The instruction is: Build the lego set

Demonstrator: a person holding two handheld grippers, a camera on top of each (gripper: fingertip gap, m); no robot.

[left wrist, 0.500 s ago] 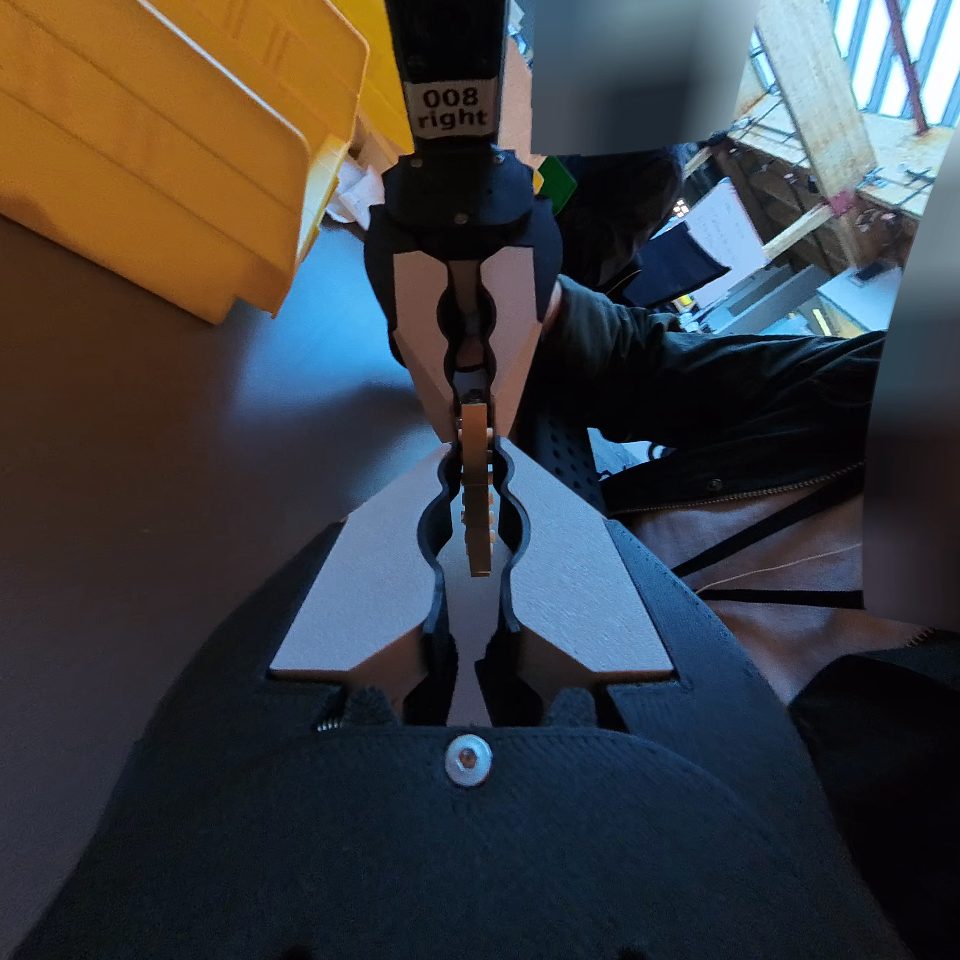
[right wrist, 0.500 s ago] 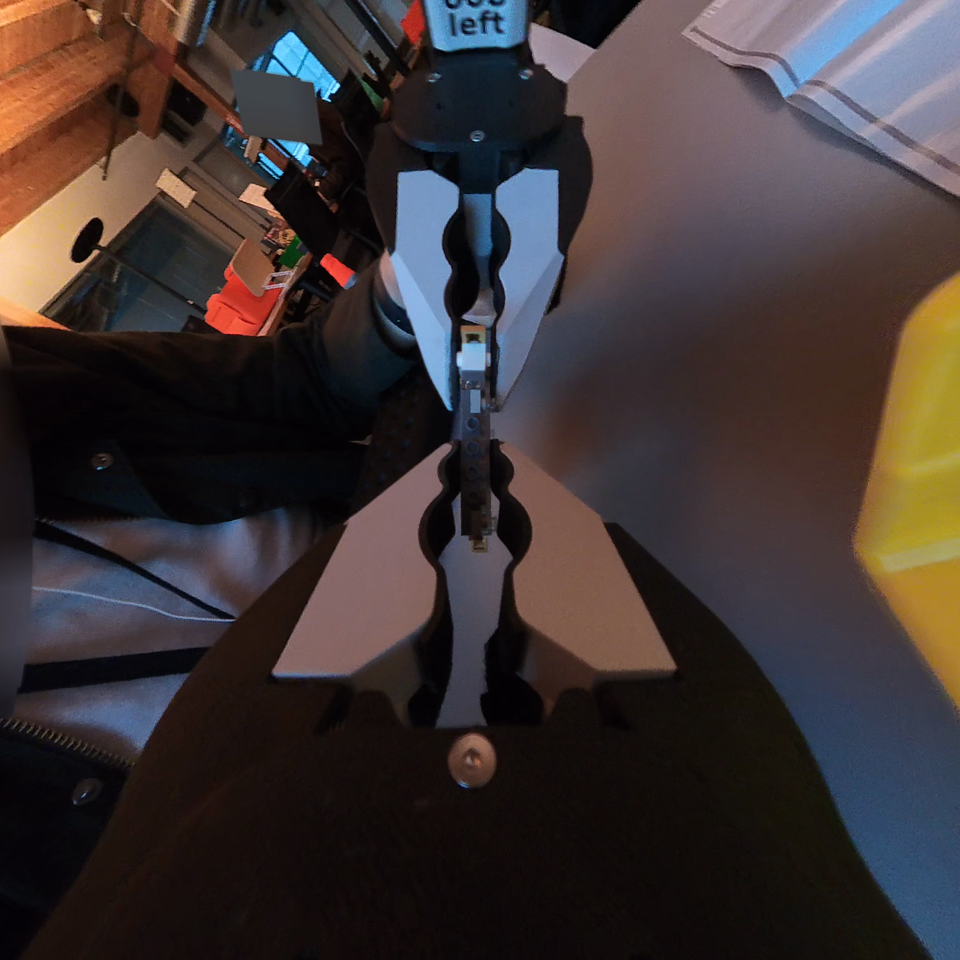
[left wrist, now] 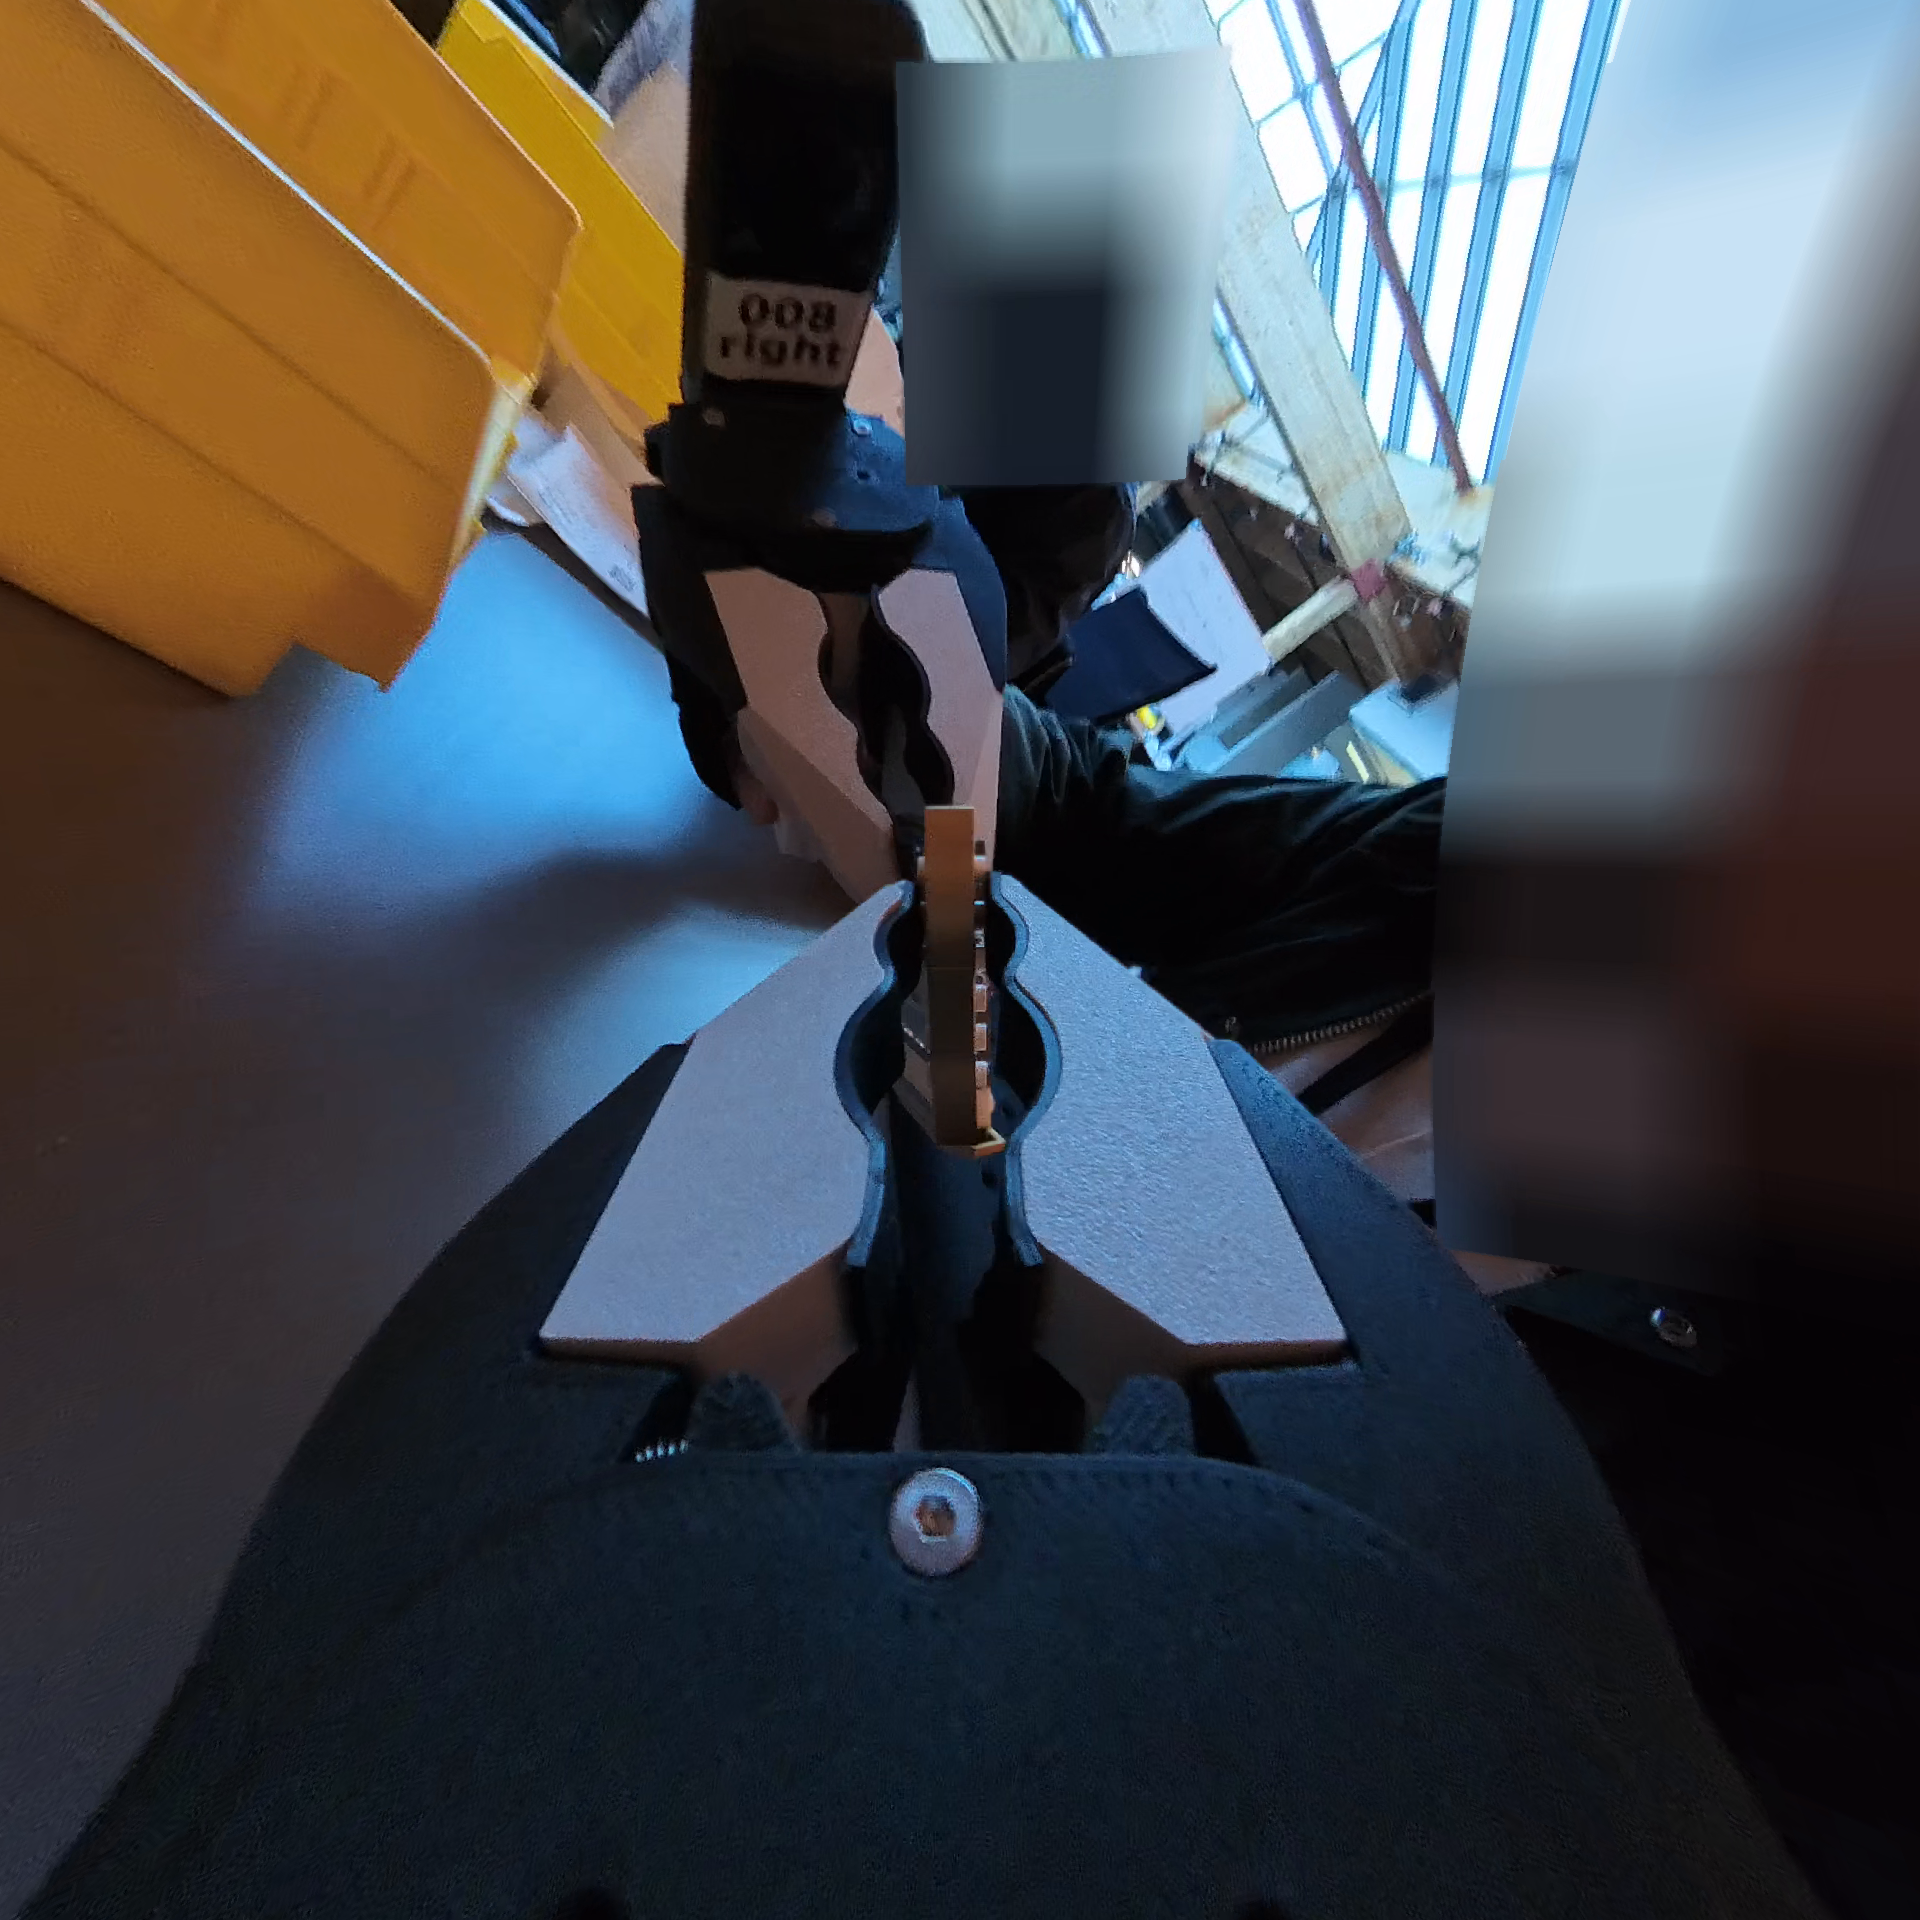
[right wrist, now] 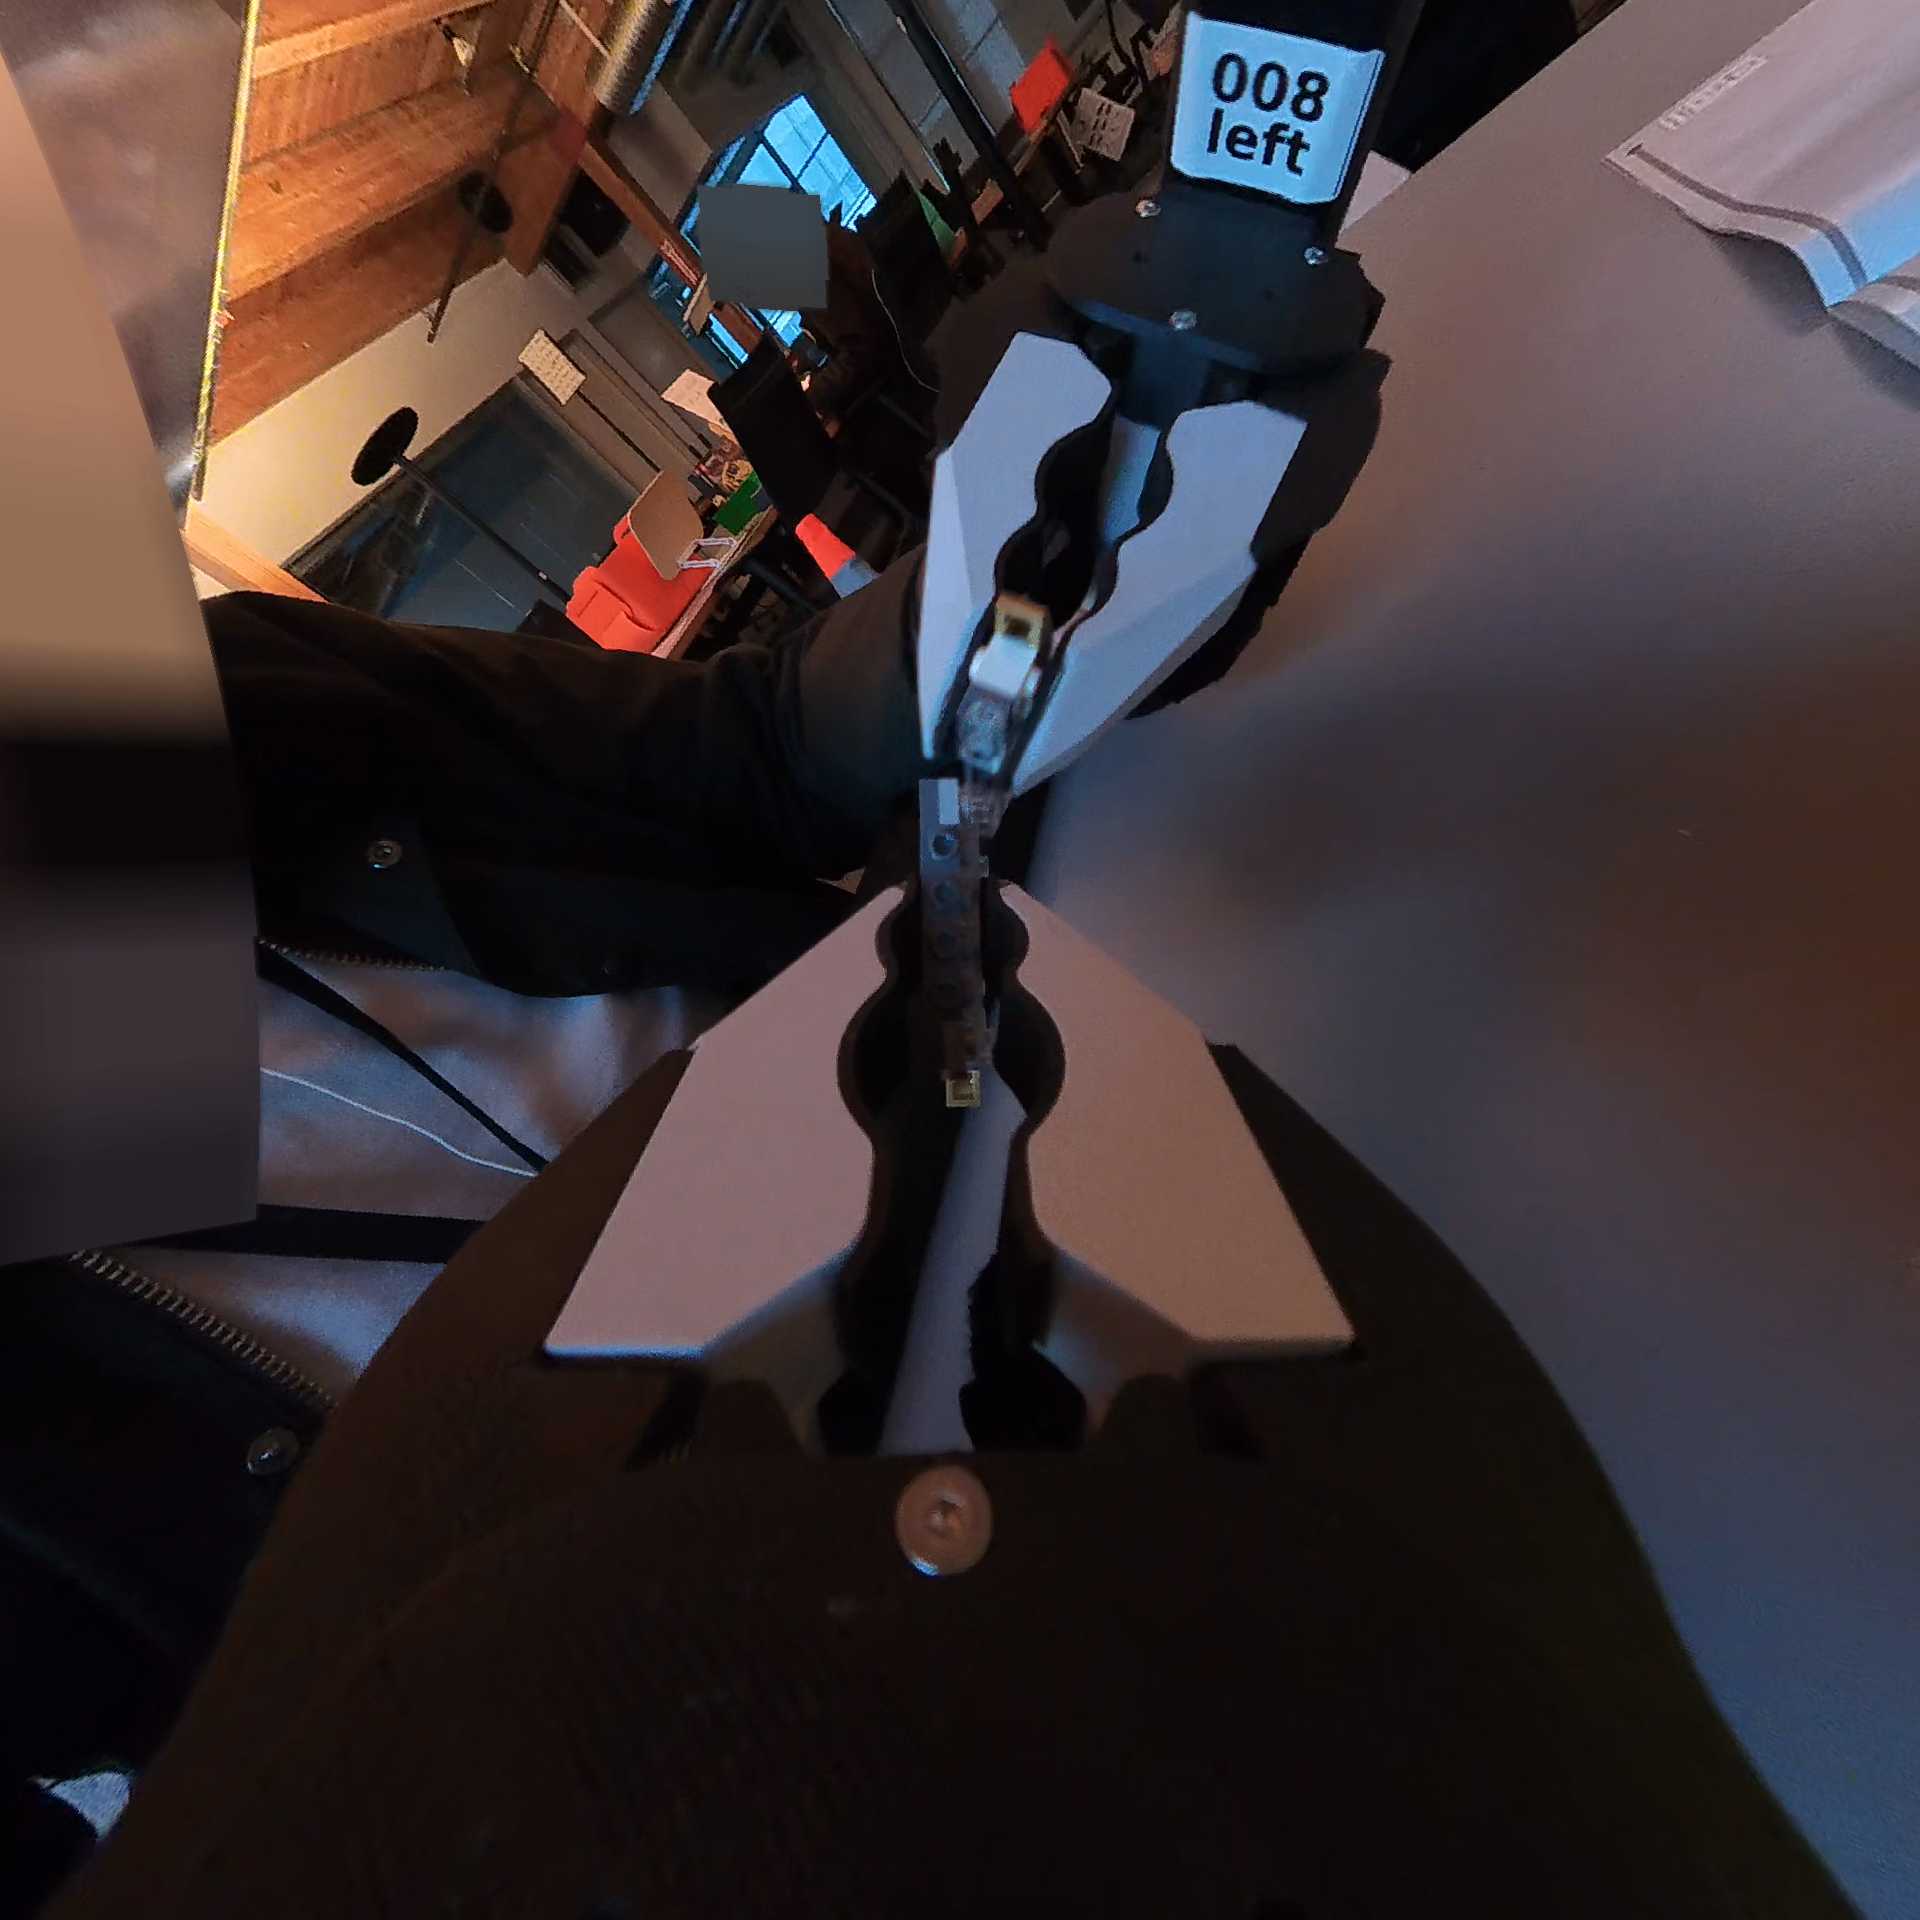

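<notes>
Lego comes first in our left wrist view: our left gripper (left wrist: 951,904) is clamped on a tan lego strip (left wrist: 954,977) held edge-on above the grey table (left wrist: 312,935), with the right gripper (left wrist: 935,821) meeting its far end and yellow bins (left wrist: 260,343) behind. From our right wrist view, our right gripper (right wrist: 961,914) pinches a dark lego strip (right wrist: 956,935), whose tip touches the small white-and-clear piece (right wrist: 997,686) gripped opposite.
</notes>
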